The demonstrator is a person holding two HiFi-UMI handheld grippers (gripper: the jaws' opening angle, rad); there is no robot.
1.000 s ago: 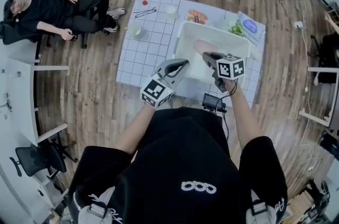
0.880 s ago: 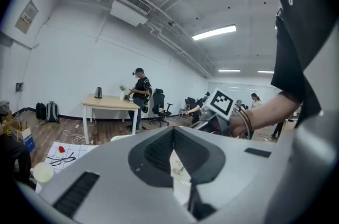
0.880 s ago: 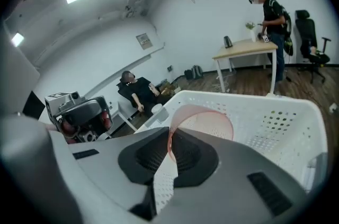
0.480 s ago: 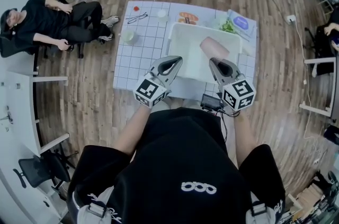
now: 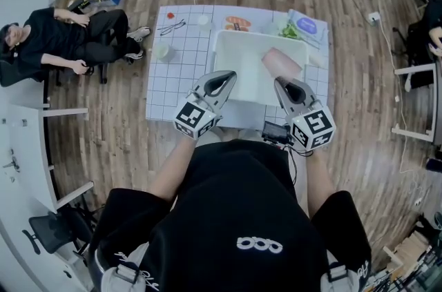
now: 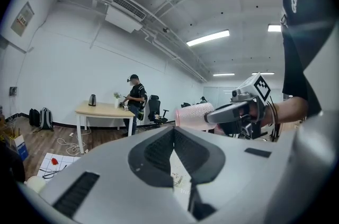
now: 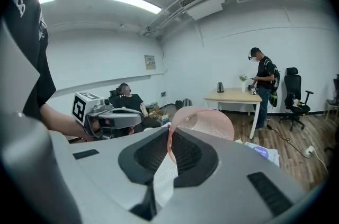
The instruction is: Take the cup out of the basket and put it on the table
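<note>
A pink translucent cup (image 5: 280, 63) hangs in the air over the right part of the white basket (image 5: 235, 52). My right gripper (image 5: 284, 83) is shut on it, its jaws pinching the cup's rim (image 7: 170, 135); the cup body (image 7: 207, 123) sticks out beyond them. My left gripper (image 5: 224, 79) is held up beside it at the basket's near left corner, shut with nothing in it (image 6: 173, 130). The left gripper view shows the cup (image 6: 192, 115) and the right gripper (image 6: 233, 110) at the same height.
The basket stands on a table with a white grid mat (image 5: 173, 80). On the mat are a small pale cup (image 5: 163, 50), glasses (image 5: 171, 26), food packs (image 5: 236, 23) and a blue pack (image 5: 306, 27). A small device (image 5: 276, 133) sits at the near edge. A person (image 5: 62, 42) sits at left.
My right gripper has come up out of the basket with the cup, drawn back towards me and tilted from pointing down to nearly level. The left gripper has risen slightly.
</note>
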